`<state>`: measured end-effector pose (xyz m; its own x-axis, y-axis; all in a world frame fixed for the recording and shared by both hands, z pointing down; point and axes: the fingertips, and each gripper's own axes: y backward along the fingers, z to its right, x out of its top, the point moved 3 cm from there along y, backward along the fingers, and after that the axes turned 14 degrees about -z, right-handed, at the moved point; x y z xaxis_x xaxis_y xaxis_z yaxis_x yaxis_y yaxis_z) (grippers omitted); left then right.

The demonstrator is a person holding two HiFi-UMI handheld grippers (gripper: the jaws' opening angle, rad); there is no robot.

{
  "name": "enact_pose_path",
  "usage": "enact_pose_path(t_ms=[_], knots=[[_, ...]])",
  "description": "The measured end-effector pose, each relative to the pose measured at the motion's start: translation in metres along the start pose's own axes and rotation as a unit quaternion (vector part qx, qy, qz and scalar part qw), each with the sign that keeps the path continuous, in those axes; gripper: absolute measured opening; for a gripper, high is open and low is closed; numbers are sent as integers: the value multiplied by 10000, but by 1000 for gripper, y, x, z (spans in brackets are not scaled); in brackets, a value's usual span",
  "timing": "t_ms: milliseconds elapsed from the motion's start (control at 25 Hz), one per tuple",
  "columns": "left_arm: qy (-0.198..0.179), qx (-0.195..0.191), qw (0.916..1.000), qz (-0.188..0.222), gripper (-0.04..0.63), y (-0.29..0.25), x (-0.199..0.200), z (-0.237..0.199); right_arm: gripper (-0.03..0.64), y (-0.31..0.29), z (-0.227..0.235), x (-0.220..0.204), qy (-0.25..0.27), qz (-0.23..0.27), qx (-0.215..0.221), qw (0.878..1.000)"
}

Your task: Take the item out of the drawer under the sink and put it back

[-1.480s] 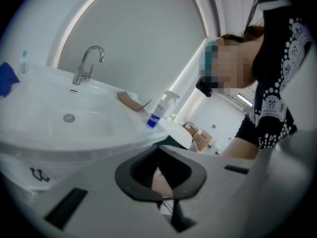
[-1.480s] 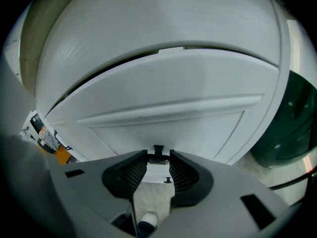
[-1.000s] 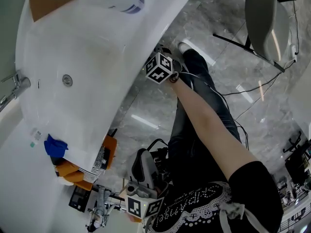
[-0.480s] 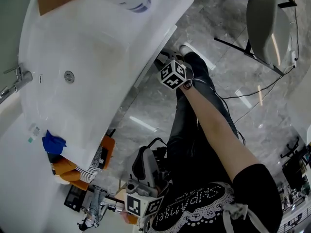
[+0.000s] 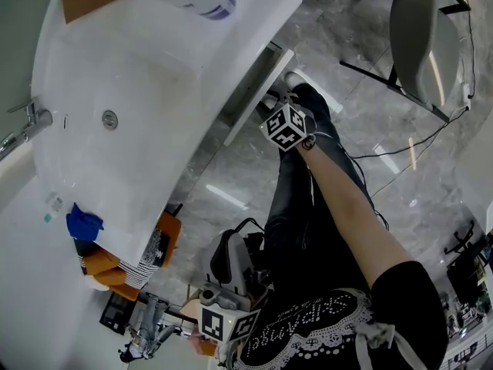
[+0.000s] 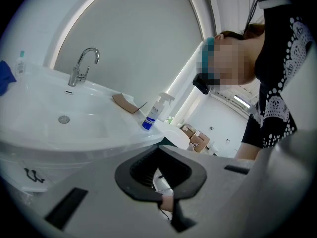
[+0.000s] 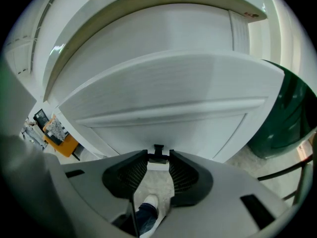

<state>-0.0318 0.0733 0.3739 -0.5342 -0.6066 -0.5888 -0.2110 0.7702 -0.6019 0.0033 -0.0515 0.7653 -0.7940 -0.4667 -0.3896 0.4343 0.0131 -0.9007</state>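
- The right tongs [image 7: 158, 154] are clamped on the small dark handle [image 7: 158, 148] of the drawer [image 7: 163, 98] under the sink [image 5: 131, 75]; the drawer stands part open
- Pull straight out and level, without twisting the handle
- The item is not in sight, presumably inside the drawer
- The left tongs [image 6: 158, 151] are closed on nothing, low beside the sink; open them before reaching in

Since earlier: drawer [image 5: 258, 92] slid farther out, right gripper [image 7: 158, 158] pulling handle [image 7: 158, 149] back.
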Motion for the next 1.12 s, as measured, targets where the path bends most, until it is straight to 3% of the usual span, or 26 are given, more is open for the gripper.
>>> enact_pose_path(t_ms=[1120], knots=[[-142, -63, 9998, -128, 5, -17, -7, 30, 143, 20, -4, -43, -378, 60, 177, 9991]])
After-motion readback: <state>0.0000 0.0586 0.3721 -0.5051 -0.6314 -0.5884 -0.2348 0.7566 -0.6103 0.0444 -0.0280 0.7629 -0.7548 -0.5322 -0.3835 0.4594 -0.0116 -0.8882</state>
